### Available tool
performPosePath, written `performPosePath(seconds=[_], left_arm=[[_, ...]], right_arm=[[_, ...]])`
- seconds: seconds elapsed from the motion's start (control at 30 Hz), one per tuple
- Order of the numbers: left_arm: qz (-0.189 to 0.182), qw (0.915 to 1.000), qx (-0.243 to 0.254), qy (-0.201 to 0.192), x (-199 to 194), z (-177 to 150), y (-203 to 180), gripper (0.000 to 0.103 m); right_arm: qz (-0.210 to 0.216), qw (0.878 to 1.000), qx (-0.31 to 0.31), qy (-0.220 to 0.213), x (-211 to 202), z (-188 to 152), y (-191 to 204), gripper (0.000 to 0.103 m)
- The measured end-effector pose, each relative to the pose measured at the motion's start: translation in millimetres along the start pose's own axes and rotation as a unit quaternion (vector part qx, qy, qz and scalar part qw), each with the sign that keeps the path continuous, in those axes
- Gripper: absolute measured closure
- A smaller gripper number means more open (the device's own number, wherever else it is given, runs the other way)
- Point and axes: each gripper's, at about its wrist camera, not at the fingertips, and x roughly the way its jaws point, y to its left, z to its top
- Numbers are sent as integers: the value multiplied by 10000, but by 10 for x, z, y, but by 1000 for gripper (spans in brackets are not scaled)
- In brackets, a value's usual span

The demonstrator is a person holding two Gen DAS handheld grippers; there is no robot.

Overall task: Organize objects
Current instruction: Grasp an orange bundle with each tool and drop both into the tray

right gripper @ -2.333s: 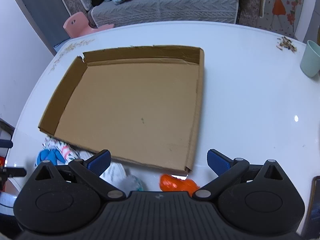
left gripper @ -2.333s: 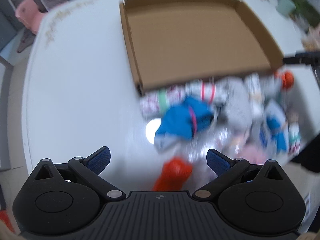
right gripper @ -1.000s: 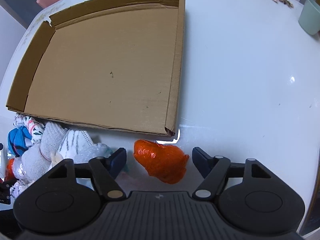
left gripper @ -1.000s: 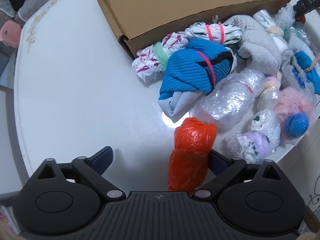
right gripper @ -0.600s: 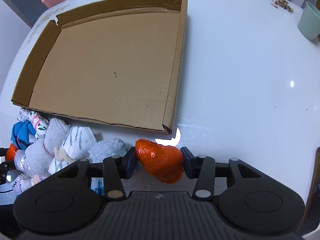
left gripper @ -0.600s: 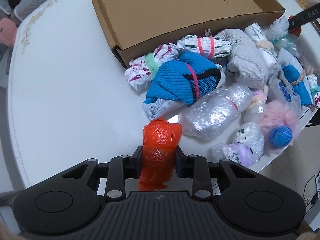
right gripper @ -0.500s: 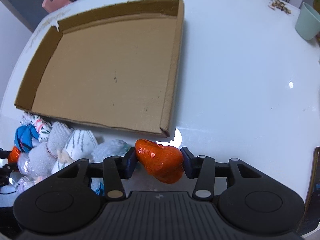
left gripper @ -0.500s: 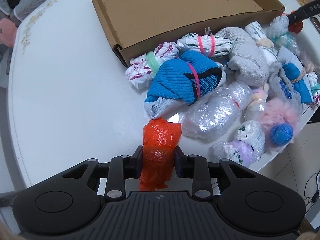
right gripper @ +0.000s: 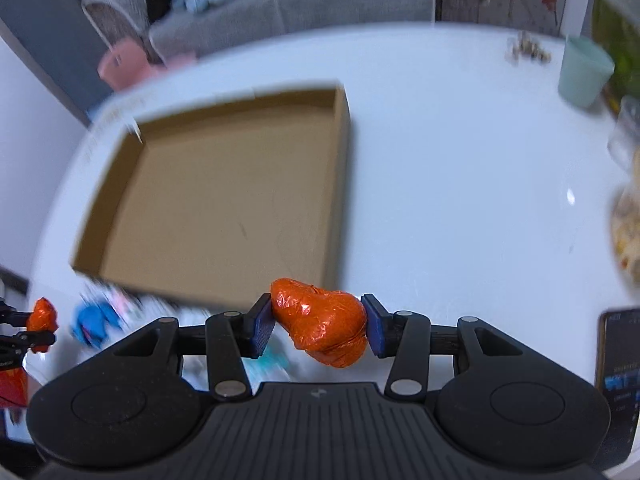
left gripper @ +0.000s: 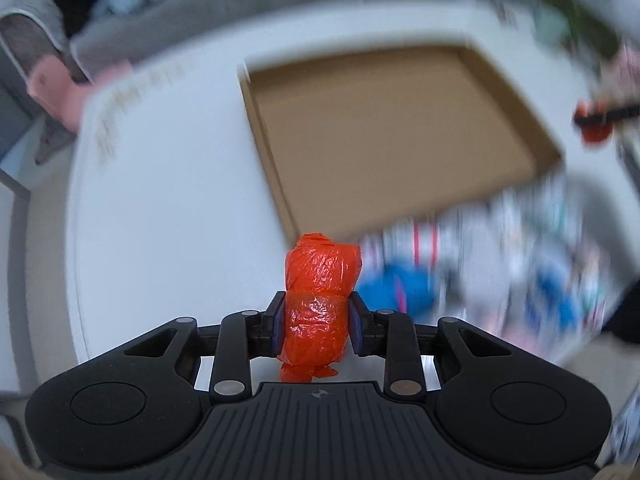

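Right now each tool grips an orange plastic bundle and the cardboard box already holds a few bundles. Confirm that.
Wrong on the box: the cardboard box is empty in the right wrist view. Each tool does grip an orange bundle: left tool, right tool.

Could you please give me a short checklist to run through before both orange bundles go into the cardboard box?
1. Left tool closed on its orange bundle: ok, pads press both sides.
2. Right tool closed on its orange bundle: ok, pads press both ends.
3. Cardboard box free to receive them: ok, nothing shows on its floor.
4. Bundles lifted off the white table: ok, both hang in the tools.
5. Path clear of the pile of wrapped things: cannot tell, that area is blurred.
6. Green cup out of the way: ok, far to the right of the box.
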Motion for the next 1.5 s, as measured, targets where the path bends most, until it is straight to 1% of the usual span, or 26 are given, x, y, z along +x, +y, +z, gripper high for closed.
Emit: performPosePath(seconds=[0.03,0.07,0.1,0.17,0.2,0.23,0.3,0.33,0.4,0.47,0.5,0.63,0.77,0.87,1.0,1.17,1.2,1.23,1.27,1.3,1.33,1.4,1.5], left_arm=[[-39,9997,-140,-204,17,92,25,66],[-62,9990,-263,-357,1,180,-11,66],[-32,9983,-341,-462,53,329,-8,66],[86,9976,-338,-597,185,593,-3,66],[126,9974,-366,-602,157,669,53,66],[133,9973,-429,-589,300,755,43,66],[65,9965,-621,-549,394,894,94,66],[0,9963,-668,-541,500,945,122,66],[3,9971,-554,-515,701,975,16,66],[105,9982,-342,-476,895,1038,-42,65],[133,9986,-286,-426,987,1054,-54,65],[232,9991,-207,-299,1175,1068,-23,64],[214,9987,-338,-320,1200,1008,40,64],[264,9988,-277,-296,1197,963,45,63],[273,9985,-347,-309,1189,947,32,62],[329,9987,-281,-280,1205,945,-17,54],[319,9987,-287,-286,1209,947,-19,51],[310,9987,-291,-287,1206,950,-27,45],[296,9987,-291,-293,1199,953,-39,42],[284,9987,-282,-300,1190,957,-53,37],[304,9986,-279,-316,1178,961,-64,35],[305,9986,-271,-340,1151,967,-75,33],[270,9985,-323,-361,1071,958,-81,26]], right_arm=[[97,9999,-30,-115,-108,150,-117,60],[242,9995,-34,-214,-124,241,-68,60],[390,9988,-26,-284,46,389,-113,60],[651,9969,-89,-424,110,588,38,60],[681,9965,-166,-450,194,680,103,60],[712,9962,-234,-433,278,727,131,60],[766,9958,-354,-352,408,861,234,60],[772,9957,-412,-298,551,1001,284,60],[764,9957,-494,-197,705,1150,408,60],[818,9956,-464,12,734,1186,441,60],[788,9958,-467,97,879,1223,510,60],[639,9959,-540,330,1111,1286,673,60],[446,9960,-542,551,1299,1258,735,60],[399,9962,-508,589,1382,1244,732,60],[297,9965,-457,632,1437,1223,715,59],[297,9962,-370,737,1480,1202,682,56],[305,9962,-364,737,1472,1196,673,55],[315,9962,-366,731,1462,1194,667,55],[306,9962,-356,730,1456,1196,662,53],[299,9964,-343,712,1442,1196,654,50],[304,9965,-338,707,1439,1195,654,49],[272,9966,-347,701,1443,1204,665,50],[279,9972,-323,613,1345,1211,650,50]])
